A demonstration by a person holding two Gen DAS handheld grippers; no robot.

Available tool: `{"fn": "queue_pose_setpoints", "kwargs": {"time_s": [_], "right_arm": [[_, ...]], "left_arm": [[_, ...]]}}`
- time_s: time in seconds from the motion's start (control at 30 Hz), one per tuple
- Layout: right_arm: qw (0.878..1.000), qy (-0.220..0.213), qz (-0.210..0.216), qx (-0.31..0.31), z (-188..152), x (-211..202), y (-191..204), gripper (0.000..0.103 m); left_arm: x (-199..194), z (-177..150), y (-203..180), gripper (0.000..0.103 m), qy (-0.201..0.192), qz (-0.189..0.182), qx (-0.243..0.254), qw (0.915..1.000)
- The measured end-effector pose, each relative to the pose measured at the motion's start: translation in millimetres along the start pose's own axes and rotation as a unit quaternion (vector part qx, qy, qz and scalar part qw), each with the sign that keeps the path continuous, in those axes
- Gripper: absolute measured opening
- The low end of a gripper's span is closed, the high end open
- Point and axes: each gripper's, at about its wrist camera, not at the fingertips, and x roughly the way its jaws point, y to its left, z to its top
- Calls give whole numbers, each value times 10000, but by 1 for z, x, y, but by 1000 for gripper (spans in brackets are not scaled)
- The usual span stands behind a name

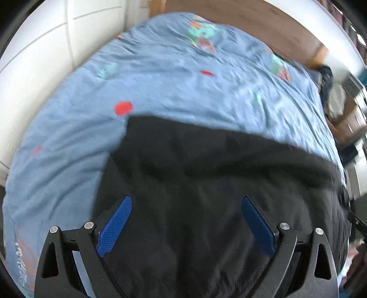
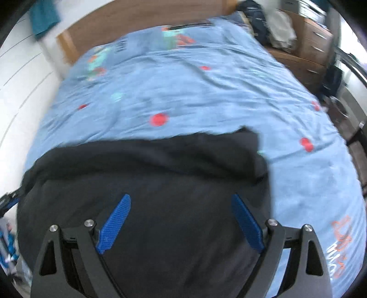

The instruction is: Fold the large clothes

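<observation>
A large black garment (image 1: 206,183) lies spread over the near part of a bed with a light blue patterned cover (image 1: 160,75). It also shows in the right wrist view (image 2: 149,183), on the same blue cover (image 2: 206,96). My left gripper (image 1: 186,204) is open and empty, its blue pads wide apart above the black cloth. My right gripper (image 2: 181,201) is open and empty too, above the black cloth. The near edge of the garment is hidden below both grippers. Both views are blurred.
A wooden headboard (image 1: 263,20) stands at the far end of the bed. A white wall (image 1: 41,57) runs along the left side. A wooden dresser (image 2: 314,43) with clothes piled beside it stands at the right.
</observation>
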Motion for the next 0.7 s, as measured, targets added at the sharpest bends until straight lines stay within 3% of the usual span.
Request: {"fn": "queue_pose_setpoints", "kwargs": {"time_s": [0.1,0.2,0.33,0.5,0.7], "right_arm": [[9992,245,190,-245,-25,14,17,89],[9993,311,75,-218,-37,29,7,89],[9982,381,-409,224,-34,33,-29,89],[9965,265,-770,187,-33,8,-36,89],[9991,-9,-420,13,-51,-30,-23,91]], "left_arm": [[15,-16,3,96,189,219,239,9993],[18,-17,28,96,210,294,-130,9993],[9,-16,57,95,183,732,-483,9960],[-26,-29,65,95,-207,610,-574,9963],[-46,-58,58,95,-358,223,-526,9977]]}}
